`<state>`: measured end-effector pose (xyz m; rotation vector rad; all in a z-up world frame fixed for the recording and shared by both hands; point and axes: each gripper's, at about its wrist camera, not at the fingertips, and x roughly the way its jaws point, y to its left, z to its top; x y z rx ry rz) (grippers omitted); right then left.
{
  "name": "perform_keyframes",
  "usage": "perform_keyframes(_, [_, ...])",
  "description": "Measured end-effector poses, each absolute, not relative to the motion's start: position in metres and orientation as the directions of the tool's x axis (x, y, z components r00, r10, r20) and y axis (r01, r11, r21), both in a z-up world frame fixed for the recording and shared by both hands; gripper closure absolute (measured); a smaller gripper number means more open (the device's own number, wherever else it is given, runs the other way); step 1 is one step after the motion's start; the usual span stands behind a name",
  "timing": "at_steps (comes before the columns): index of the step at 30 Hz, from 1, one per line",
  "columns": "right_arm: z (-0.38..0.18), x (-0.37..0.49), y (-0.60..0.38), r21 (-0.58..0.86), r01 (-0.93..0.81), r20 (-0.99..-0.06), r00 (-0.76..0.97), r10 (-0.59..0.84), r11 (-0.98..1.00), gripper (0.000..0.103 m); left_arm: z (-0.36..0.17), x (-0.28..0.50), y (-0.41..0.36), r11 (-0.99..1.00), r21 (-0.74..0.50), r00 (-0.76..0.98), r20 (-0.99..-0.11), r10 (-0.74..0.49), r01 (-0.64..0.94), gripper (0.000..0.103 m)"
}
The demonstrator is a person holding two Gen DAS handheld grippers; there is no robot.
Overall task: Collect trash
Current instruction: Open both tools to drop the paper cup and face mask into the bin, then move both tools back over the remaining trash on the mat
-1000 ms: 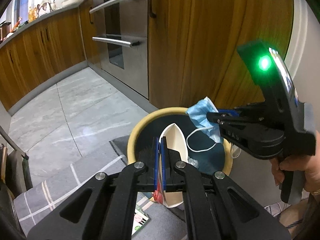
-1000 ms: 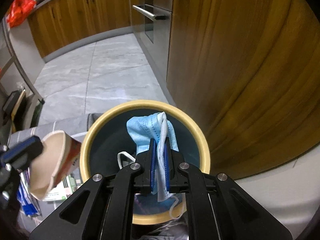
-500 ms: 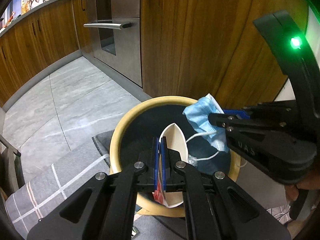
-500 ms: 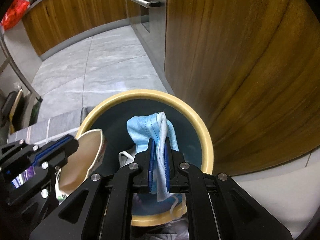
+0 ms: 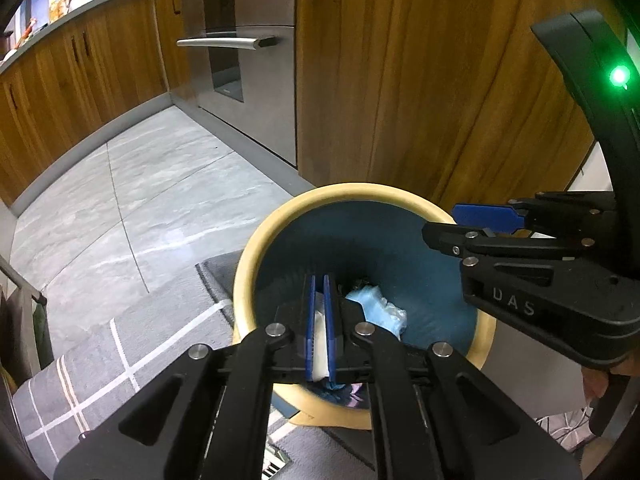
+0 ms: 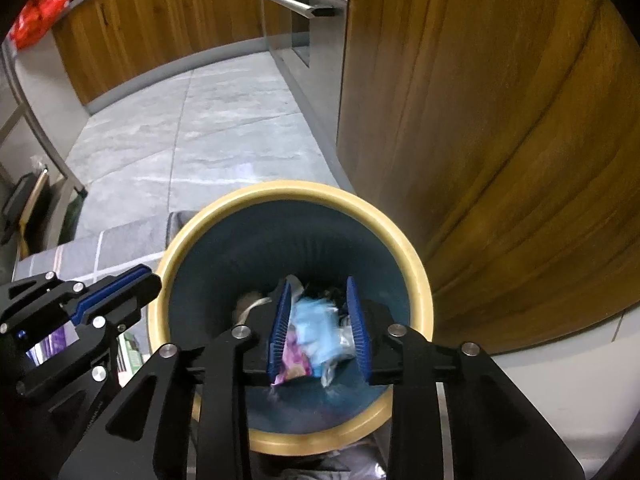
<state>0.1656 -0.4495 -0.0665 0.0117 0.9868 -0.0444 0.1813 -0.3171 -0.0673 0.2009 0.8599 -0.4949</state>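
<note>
Released, the crumpled blue mask [image 6: 316, 328] lies in the bin [image 6: 416, 276] beneath the opening, empty right hand-held gripper [image 6: 320, 328].

Both wrist cameras look steeply down along their own fingers, close above the same bin [image 5: 400, 194] [image 6: 292, 192], which fills lower centre of each frame. The left view catches the right tool [image 5: 476, 224] at right; the right view catches the left tool [image 6: 116, 288] at lower left.

Mask [image 6: 316, 328] in bin [image 6: 416, 280]; bin before cabinet [image 6: 480, 120].
</note>
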Motion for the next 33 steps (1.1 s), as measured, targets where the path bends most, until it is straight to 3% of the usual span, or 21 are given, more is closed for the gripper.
perform_keyframes(2, [-0.065,0.164,-0.446,-0.009,0.032,-0.830,0.558,-0.025,0.999,0.064,-0.064,0.178,-0.311,0.876,-0.023,0.557,-0.763,-0.327,0.483,0.097])
perform_keyframes(4, [-0.063,0.163,-0.443,-0.010,0.019,-0.823,0.568,-0.019,1.000,0.059,-0.062,0.174,-0.305,0.880,-0.019,0.560,-0.765,-0.319,0.475,0.090])
perform_keyframes(6, [-0.059,0.161,-0.440,-0.003,0.015,-0.815,0.579,-0.012,1.000,0.051,-0.059,0.167,-0.297,0.888,-0.007,0.570,-0.765,-0.302,0.460,0.070])
perform_keyframes(10, [-0.052,0.157,-0.437,0.017,0.020,-0.800,0.600,0.002,1.000,0.039,-0.051,0.154,-0.279,0.901,0.028,0.591,-0.763,-0.261,0.434,0.054])
perform_keyframes(12, [-0.049,0.154,-0.435,0.025,0.015,-0.794,0.608,0.010,1.000,0.026,-0.045,0.147,-0.267,0.910,0.047,0.606,-0.760,-0.235,0.412,0.045])
perform_keyframes(18, [-0.026,0.135,-0.424,0.108,-0.007,-0.744,0.663,0.086,0.994,0.010,-0.017,0.120,-0.228,0.932,0.073,0.646,-0.739,-0.189,0.355,0.024])
perform_keyframes(24, [-0.005,0.117,-0.403,0.086,-0.031,-0.694,0.715,0.082,0.996,0.008,0.019,0.080,-0.184,0.931,0.141,0.707,-0.691,-0.150,0.336,0.018])
perform_keyframes(33, [0.006,0.088,-0.358,0.030,-0.098,-0.670,0.736,0.093,0.995,0.006,0.040,0.035,-0.114,0.968,0.118,0.750,-0.655,-0.093,0.223,0.012])
